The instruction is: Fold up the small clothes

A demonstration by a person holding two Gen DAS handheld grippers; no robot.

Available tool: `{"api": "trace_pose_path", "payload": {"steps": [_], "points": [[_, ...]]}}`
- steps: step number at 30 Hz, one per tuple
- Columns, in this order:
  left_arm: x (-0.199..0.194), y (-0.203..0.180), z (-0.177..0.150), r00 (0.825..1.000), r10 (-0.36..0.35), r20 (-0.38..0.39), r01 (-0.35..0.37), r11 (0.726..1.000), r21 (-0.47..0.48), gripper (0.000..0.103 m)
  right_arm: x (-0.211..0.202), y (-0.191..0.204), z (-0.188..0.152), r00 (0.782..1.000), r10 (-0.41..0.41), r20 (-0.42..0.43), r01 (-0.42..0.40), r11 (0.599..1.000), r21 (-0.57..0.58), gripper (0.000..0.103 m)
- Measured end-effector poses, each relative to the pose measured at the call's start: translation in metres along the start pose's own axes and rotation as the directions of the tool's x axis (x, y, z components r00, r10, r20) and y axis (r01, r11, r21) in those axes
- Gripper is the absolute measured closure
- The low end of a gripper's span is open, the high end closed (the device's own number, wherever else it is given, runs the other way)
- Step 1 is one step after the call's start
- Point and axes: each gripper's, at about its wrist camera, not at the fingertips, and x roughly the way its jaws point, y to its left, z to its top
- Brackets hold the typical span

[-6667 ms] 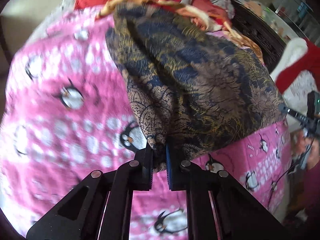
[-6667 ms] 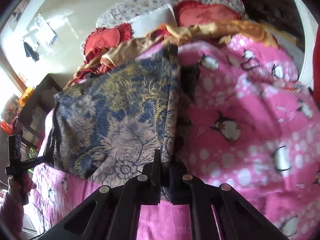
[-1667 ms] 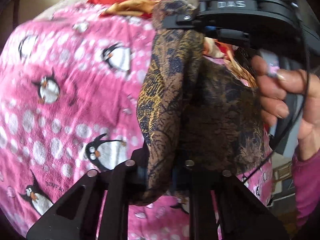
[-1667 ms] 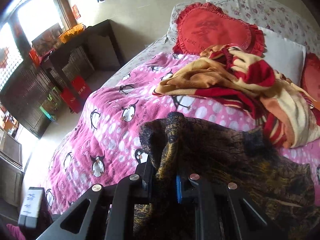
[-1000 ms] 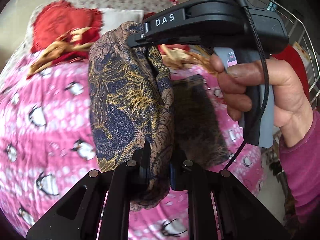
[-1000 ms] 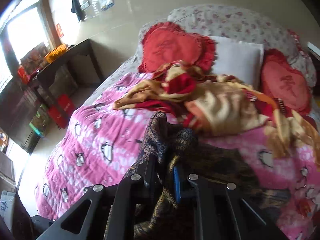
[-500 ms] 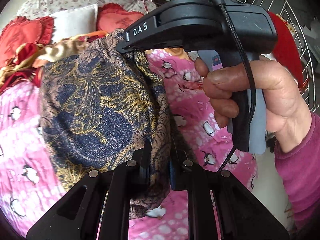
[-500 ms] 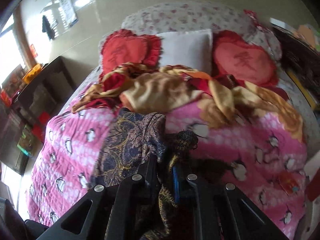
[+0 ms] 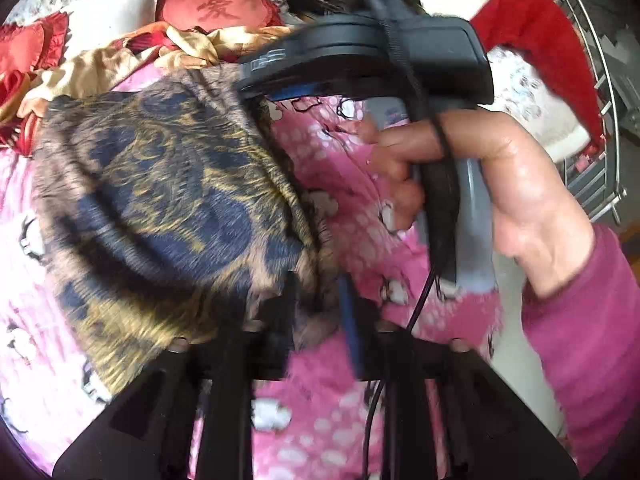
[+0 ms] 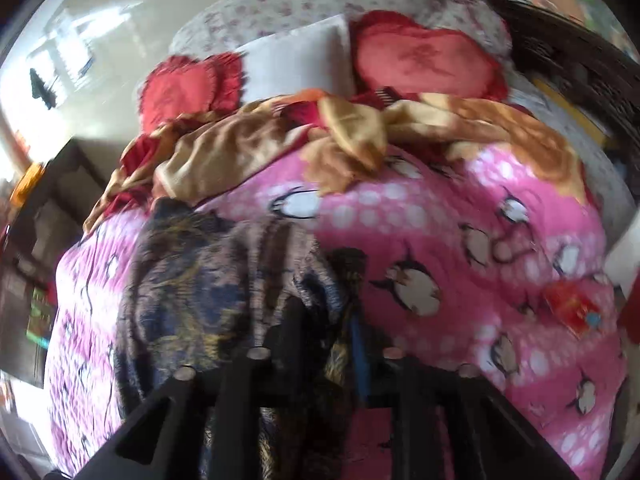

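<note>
Since a second ago: patterned navy-gold cloth (image 9: 168, 200) lowered from upright bunch to limp spread on fleecy pink penguin blanket (image 10: 460, 240). Left gripper (image 9: 316, 312) and right gripper (image 10: 326, 320) jaws opening, pads off the fabric edge between them.

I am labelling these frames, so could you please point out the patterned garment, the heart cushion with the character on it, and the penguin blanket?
patterned garment (image 9: 168, 200), left wrist view, middle of the blue-gold fabric
heart cushion (image 9: 216, 10), left wrist view, its embroidered centre
penguin blanket (image 10: 460, 240), right wrist view, bare pink area
</note>
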Motion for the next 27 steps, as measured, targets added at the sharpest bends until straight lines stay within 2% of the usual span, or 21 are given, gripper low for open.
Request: {"api": "trace_pose_path", "payload": {"steps": [1,3,4,7,9,11,14,16,18,19,21,24,27], "points": [[-0.010,0.001,-0.006,1.000,0.020,0.017,-0.020,1.000,0.013,0.063,-0.008,-0.004,-0.003,1.000,-0.006,0.014,0.005,1.000,0.026,0.073],[-0.033,0.010,-0.017,0.995,0.059,0.077,-0.062,0.997,0.039,0.045,-0.029,-0.008,-0.012,0.999,0.019,0.044,-0.021,0.999,0.050,0.072],[-0.044,0.016,-0.023,0.990,0.093,0.107,-0.098,0.994,0.044,0.042,-0.041,-0.007,-0.019,0.998,0.032,0.056,-0.034,0.998,0.046,0.072],[-0.058,0.034,-0.039,0.966,0.210,0.153,-0.218,0.975,0.040,0.041,-0.071,0.009,-0.050,0.994,0.080,0.074,-0.080,0.997,-0.011,0.072],[-0.055,0.046,-0.051,0.951,0.277,0.137,-0.281,0.960,0.012,0.041,-0.073,0.019,-0.072,0.992,0.115,0.053,-0.114,0.993,-0.020,0.071],[-0.055,0.053,-0.062,0.943,0.311,0.115,-0.311,0.950,-0.020,0.041,-0.065,0.025,-0.093,0.995,0.103,0.002,-0.103,0.995,-0.012,0.071],[-0.036,0.067,-0.071,0.947,0.312,0.070,-0.310,0.950,-0.045,0.041,-0.051,0.030,-0.120,0.996,0.082,-0.045,-0.082,0.997,0.001,0.071],[-0.029,0.068,-0.076,0.947,0.316,0.050,-0.315,0.948,-0.041,0.041,-0.045,0.030,-0.132,0.994,0.098,-0.052,-0.098,0.995,0.007,0.071],[-0.023,0.069,-0.080,0.943,0.331,0.024,-0.330,0.943,-0.033,0.041,-0.039,0.031,-0.141,0.994,0.087,-0.062,-0.088,0.996,-0.017,0.098],[-0.021,0.070,-0.083,0.943,0.332,0.016,-0.331,0.943,-0.032,0.041,-0.040,0.029,-0.146,0.997,0.065,-0.051,-0.066,0.998,-0.017,0.098],[-0.019,0.073,-0.090,0.945,0.327,0.008,-0.326,0.945,-0.037,0.041,-0.045,0.016,-0.156,0.997,0.078,-0.025,-0.077,0.997,0.017,0.098],[-0.017,0.073,-0.090,0.945,0.326,-0.017,-0.326,0.944,-0.045,0.041,-0.030,0.000,-0.166,0.997,0.036,-0.065,-0.033,0.999,0.042,0.098],[-0.030,0.069,-0.088,0.946,0.323,0.029,-0.321,0.946,-0.045,0.041,-0.036,-0.008,-0.159,0.995,0.079,-0.053,-0.074,0.993,0.091,0.098]]}}
